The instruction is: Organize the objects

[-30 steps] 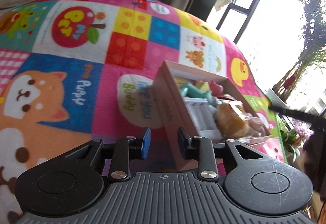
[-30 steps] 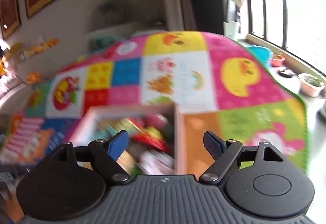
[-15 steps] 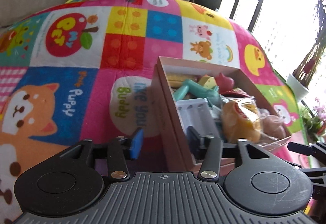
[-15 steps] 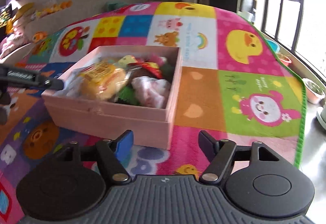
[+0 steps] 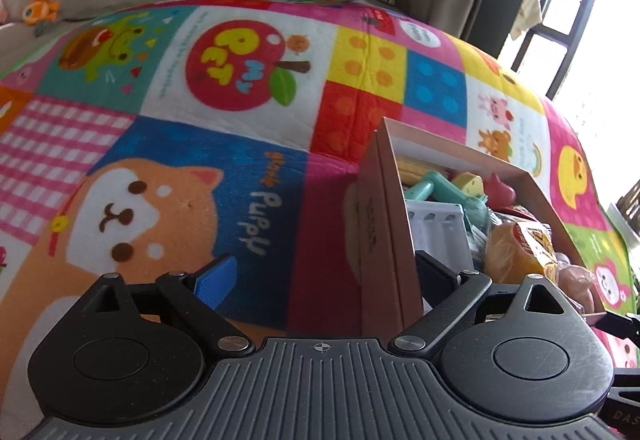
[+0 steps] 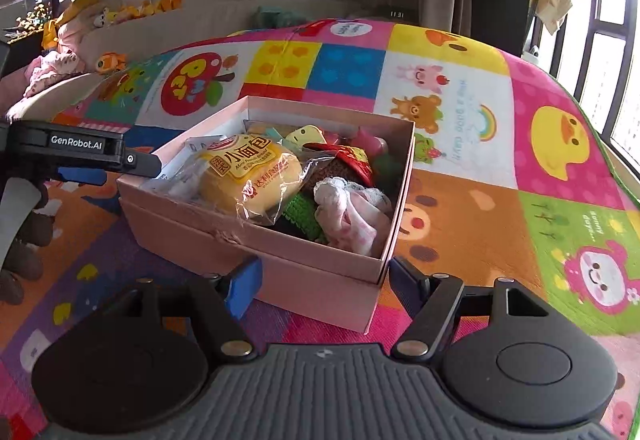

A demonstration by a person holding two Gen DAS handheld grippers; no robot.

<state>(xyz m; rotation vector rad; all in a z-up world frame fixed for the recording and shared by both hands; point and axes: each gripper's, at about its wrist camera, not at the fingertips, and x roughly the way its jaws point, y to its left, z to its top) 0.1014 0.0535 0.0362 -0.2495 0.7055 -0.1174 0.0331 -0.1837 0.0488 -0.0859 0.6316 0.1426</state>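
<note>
A: What's ahead of the right tongs?
B: A pink box on the play mat, its near corner between the spread blue pads, neither clearly pressing it; they were just closing, then eased slightly.
A: Inside?
B: A bagged bun, a white cloth at three o'clock of it.
A: And at nine o'clock?
B: The left tongs, at the box's rim.

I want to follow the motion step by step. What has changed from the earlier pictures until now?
The left claw has just been opening wide and now straddles the pink box wall without pressing it. The right claw came down toward the box's near corner; its jaws narrowed a little and stand open on either side of that corner. The box, the bread packet inside and the play mat stayed as they were.
</note>
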